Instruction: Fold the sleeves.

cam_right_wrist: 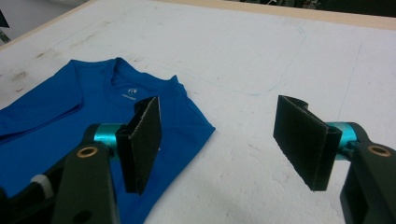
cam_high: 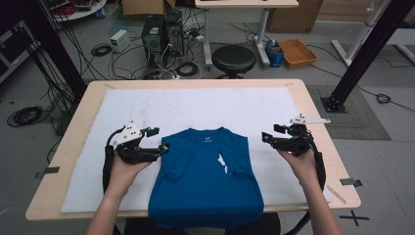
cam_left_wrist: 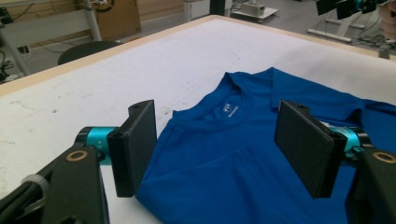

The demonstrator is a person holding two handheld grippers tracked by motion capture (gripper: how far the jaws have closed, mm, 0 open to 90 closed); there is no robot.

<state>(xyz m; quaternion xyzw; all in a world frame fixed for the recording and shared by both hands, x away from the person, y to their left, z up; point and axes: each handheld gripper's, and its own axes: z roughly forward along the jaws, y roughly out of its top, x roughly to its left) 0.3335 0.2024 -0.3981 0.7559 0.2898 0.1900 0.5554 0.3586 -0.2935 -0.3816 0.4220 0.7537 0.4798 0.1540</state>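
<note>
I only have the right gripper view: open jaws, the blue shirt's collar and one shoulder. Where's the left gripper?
Observer: The left gripper is at the shirt's opposite shoulder, jaws open, gripping nothing.
Operator: Are the sleeves spread out?
Observer: No, both sleeves lie folded in over the front.
Operator: And the hem?
Observer: The hem hangs over the table's near edge.

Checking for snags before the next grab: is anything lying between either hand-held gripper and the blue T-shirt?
Nothing visible. Only bare white mat separates the open right hand-held gripper from the blue T-shirt; the open left hand-held gripper is already at its edge.
</note>
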